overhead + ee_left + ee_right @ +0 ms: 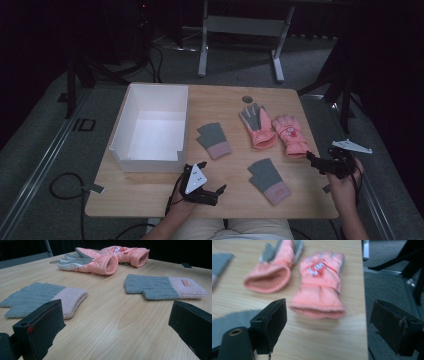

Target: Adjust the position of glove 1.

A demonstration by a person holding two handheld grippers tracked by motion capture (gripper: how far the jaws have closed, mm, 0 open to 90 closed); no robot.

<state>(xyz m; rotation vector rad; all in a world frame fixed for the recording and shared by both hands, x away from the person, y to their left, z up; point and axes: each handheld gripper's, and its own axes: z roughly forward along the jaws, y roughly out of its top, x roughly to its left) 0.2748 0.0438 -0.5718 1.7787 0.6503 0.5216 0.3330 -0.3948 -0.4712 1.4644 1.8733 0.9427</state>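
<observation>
Gloves lie spread over the right half of the wooden table (230, 107): two pink padded ones at the far side and two grey knitted ones with pale pink cuffs nearer the person. The pink glove with the grey palm (256, 125) lies palm up, its open cuff facing the person; just beside it on the right, and seemingly touching it, lies the pink glove with the red and white patch (290, 134) (319, 285). That patch carries a print, but the right gripper view is too blurred to read it. The near grey glove (269, 180) (162, 286) has a small pinkish tag sewn on its cuff; no writing on it can be made out. The far grey glove (213, 140) (42, 298) lies close to the white box (122, 132), which stands open on the left half of the table.

The left gripper (209, 192) sits low near the front edge of the table, its jaws spread wide with nothing between them, pointing toward the near grey glove. The right gripper (315, 162) is at the right edge of the table, just beside the cuff of the patched pink glove, jaws likewise wide apart and holding nothing. A dark round mark (248, 99) shows on the tabletop beyond the pink gloves. Bare tabletop separates each gripper from the glove ahead of it.
</observation>
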